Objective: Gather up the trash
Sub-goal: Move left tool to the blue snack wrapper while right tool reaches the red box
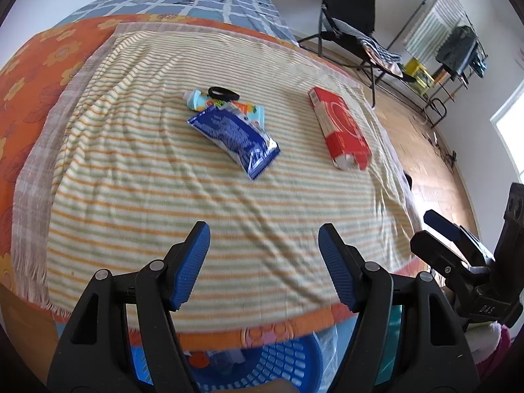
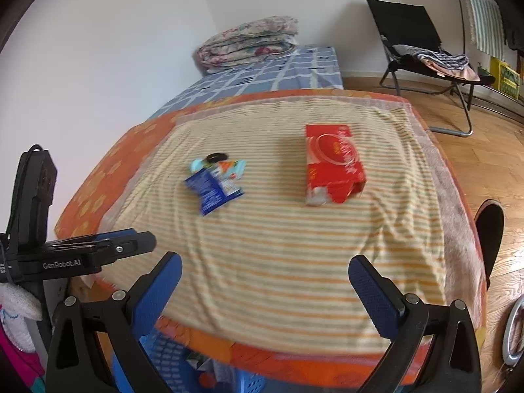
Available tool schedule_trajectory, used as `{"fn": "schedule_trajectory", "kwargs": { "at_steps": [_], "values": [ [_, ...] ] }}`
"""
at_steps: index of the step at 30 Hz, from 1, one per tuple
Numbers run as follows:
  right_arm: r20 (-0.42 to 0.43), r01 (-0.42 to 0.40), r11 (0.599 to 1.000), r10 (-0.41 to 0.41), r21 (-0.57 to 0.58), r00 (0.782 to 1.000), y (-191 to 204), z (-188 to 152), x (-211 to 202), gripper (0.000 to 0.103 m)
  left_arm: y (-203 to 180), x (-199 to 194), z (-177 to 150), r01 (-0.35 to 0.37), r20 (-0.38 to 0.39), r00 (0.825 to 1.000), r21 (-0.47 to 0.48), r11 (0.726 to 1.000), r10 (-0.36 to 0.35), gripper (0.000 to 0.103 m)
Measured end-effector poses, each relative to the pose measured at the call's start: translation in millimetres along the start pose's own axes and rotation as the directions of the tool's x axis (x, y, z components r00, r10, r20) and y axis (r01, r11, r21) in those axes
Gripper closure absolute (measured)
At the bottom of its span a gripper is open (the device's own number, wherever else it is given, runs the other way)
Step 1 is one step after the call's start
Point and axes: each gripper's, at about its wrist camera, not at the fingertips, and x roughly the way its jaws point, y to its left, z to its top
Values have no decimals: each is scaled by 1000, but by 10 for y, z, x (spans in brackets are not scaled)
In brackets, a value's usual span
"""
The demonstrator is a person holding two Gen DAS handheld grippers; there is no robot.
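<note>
Here both tongs, the left gripper and the right gripper, are held spread and empty above the bed's near edge. The blue wrapper and red carton lie uncollected on the striped towel; a reach forward is called for, then a drop into the blue basket below.

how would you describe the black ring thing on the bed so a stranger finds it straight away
On the striped towel covering the bed, find the cluster of wrappers left of the red carton. At its far edge, touching the light blue pouch behind the dark blue packet, lies the black ring: the only black, hollow oval item there.
</note>
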Motion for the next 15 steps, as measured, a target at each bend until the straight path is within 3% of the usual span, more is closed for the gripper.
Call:
{"fn": "schedule_trajectory", "kwargs": {
  "at_steps": [15],
  "values": [
    [-34, 87, 996, -88, -22, 996, -382, 581, 538, 0, 323, 556, 526, -15, -14, 1000, -233, 972, 12, 32]
  ]
}}
